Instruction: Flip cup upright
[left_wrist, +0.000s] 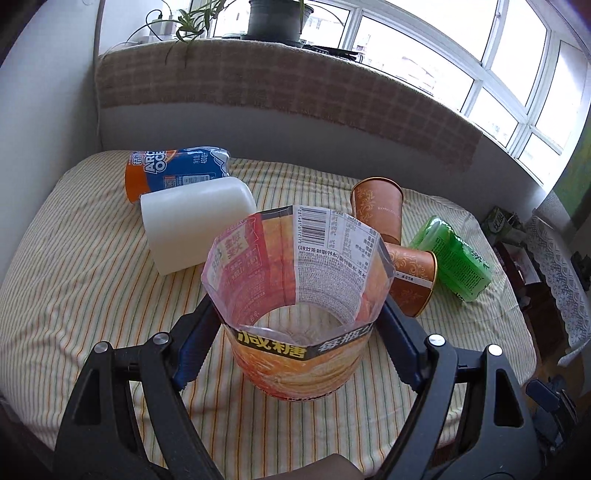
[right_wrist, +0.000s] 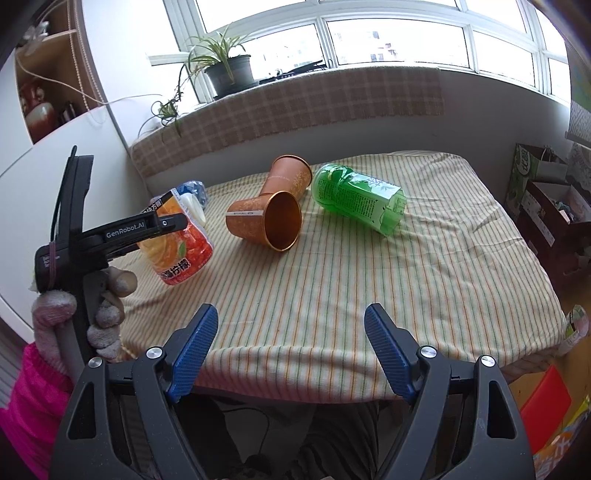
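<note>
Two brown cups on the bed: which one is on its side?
The nearer brown cup, open mouth facing the right gripper, lies on its side. The brown cup behind it stands mouth-down, base on top.

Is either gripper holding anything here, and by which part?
The left gripper clamps the orange cup by its side walls, just above the base. The right gripper is open and holds nothing.

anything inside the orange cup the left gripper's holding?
The orange cup in the left gripper looks empty: through its open top only the label's printed inner side and the clear base show. The near inner wall is hidden behind its own rim.
</note>
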